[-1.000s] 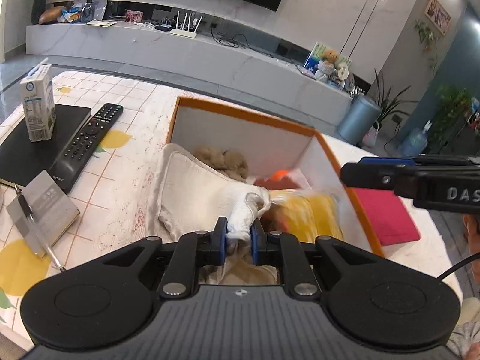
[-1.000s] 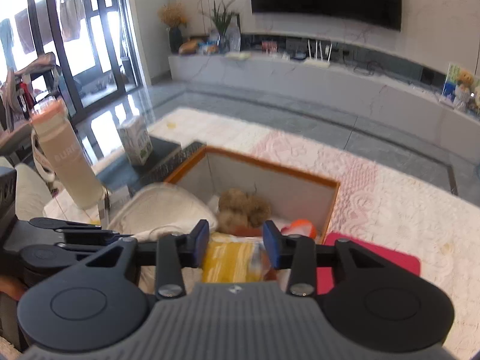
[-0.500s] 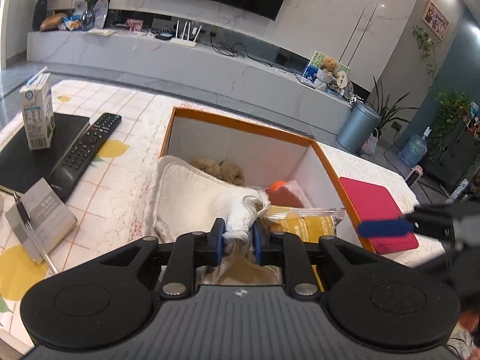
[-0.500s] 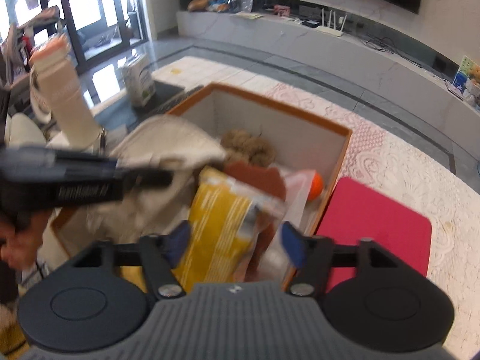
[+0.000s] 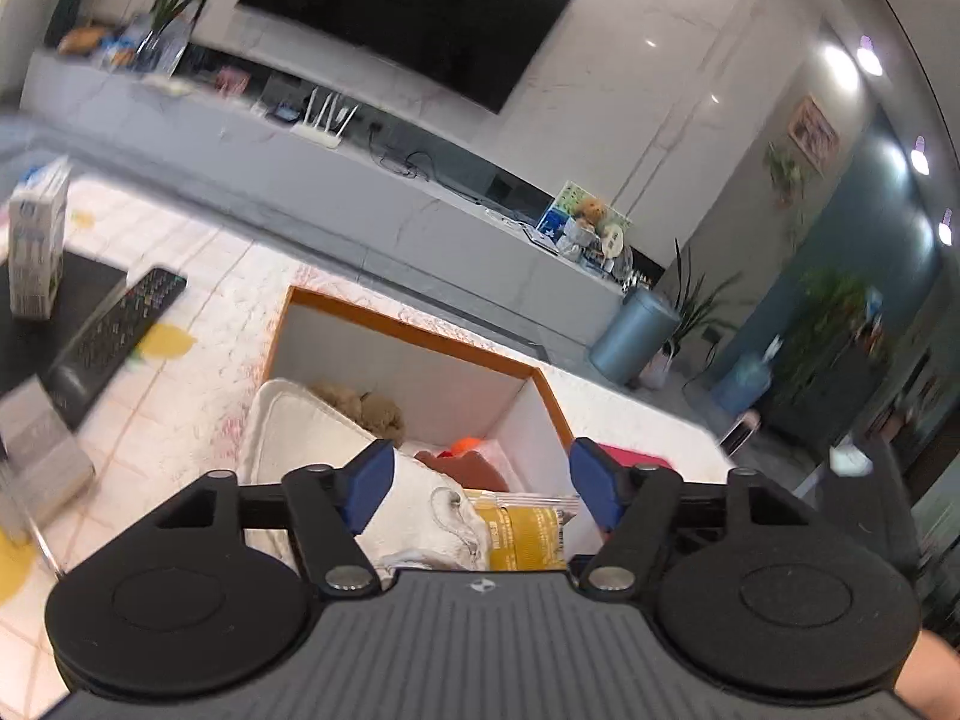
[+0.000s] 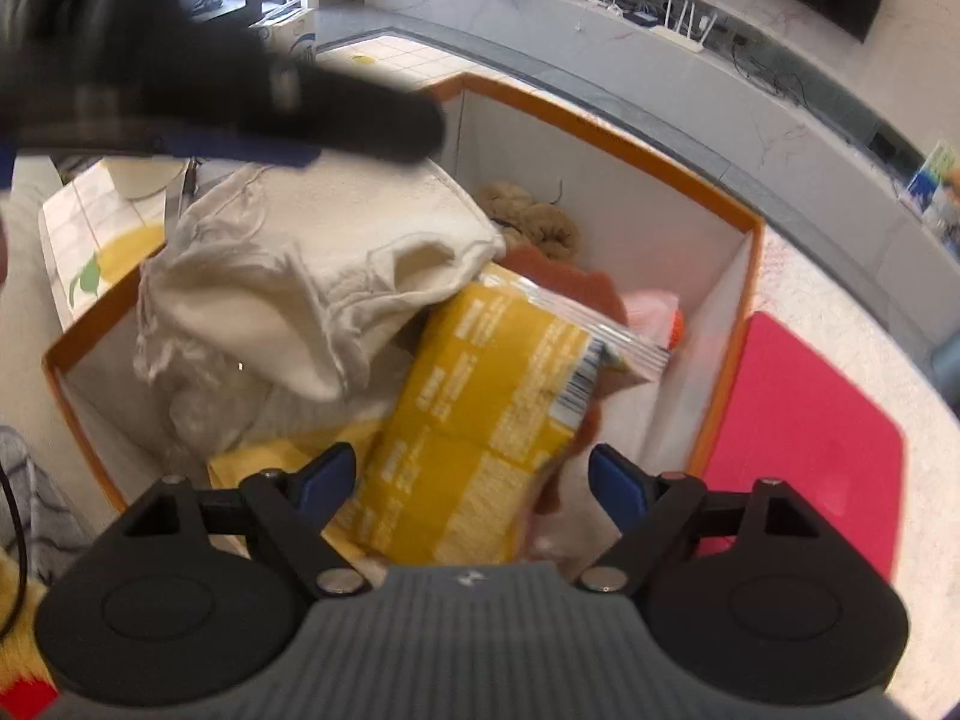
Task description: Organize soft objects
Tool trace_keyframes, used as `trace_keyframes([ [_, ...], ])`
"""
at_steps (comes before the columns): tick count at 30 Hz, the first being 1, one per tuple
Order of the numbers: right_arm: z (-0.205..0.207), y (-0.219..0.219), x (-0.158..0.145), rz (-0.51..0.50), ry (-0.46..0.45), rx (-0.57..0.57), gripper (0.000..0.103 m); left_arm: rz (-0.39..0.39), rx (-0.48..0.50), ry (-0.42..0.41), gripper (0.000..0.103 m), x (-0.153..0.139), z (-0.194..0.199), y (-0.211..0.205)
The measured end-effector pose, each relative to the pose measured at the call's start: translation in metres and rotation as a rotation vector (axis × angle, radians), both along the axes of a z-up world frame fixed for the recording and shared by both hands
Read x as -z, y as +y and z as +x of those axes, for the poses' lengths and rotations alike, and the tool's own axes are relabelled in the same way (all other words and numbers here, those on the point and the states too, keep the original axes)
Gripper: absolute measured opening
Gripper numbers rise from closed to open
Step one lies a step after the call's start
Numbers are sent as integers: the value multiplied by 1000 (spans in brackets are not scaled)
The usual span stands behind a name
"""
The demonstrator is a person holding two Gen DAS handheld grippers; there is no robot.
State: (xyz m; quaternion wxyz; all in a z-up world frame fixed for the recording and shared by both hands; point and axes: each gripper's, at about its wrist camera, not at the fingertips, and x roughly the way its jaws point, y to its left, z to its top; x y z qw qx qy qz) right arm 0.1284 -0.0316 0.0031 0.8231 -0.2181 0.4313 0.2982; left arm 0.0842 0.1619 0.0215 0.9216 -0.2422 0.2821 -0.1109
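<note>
An orange-rimmed white box (image 5: 414, 336) (image 6: 729, 372) holds the soft items. A white cloth (image 5: 306, 435) (image 6: 312, 276) drapes over its left side. A yellow packet (image 5: 528, 534) (image 6: 480, 414) lies beside the cloth, over a rust-brown piece (image 5: 459, 468). A brown plush (image 5: 360, 405) (image 6: 534, 222) and an orange ball (image 5: 465, 446) lie at the back. My left gripper (image 5: 483, 483) is above the cloth's edge. Its jaws are opening and touch nothing. My right gripper (image 6: 474, 477) points down over the packet. Its jaws are opening too, and both pads are clear of the packet.
A red mat (image 6: 804, 438) lies right of the box. To the left of the box are a remote (image 5: 114, 330), a milk carton (image 5: 36, 246) on a black pad (image 5: 24, 324), and a grey booklet (image 5: 36, 444). A white bottle (image 6: 144, 177) stands beyond the box's left corner.
The left gripper let go of the white cloth and spread wide. The right gripper released the yellow packet, which now lies in the box, and tipped down over it.
</note>
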Motion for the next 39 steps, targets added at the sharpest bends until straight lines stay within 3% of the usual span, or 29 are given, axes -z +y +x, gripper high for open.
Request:
trace_keyframes([
  [2,-7,-11,-12,36,-44,10,91,-60,-25,13,79,4,1,12],
  [5,-13,-31,-30,131,-39,31,90,-111,-113,27,79,7,2,28],
  [7,-14,-40,-42,214,-26,20,78,-108,-157,32,79,7,1,34],
  [9,-12,-40,-48,236,-22,3,56,-94,-173,38,79,8,2,38],
  [12,-6,-19,-42,154,-26,-24,38,-102,-203,48,79,10,4,37],
  [14,-1,-8,-31,134,19,-67,31,-111,-206,54,78,12,6,36],
  [19,13,14,-9,14,-7,-92,33,-66,-187,82,78,16,9,28],
  [22,23,19,-2,-50,-18,-86,43,-55,-179,100,79,19,12,24],
  [23,24,21,-1,-59,-13,-95,51,-53,-174,103,78,19,13,23],
  [26,18,28,8,-139,-59,-140,55,-24,-161,101,78,18,14,17],
  [31,29,-3,-14,86,11,-4,49,78,-203,85,78,11,10,7],
  [34,22,-24,-32,183,-9,36,49,108,-243,51,79,2,4,3],
  [36,17,-41,-47,264,-21,75,52,99,-278,-11,79,-11,-5,-1],
  [39,11,-68,-71,367,8,136,66,137,-278,-136,85,-36,-22,-14],
])
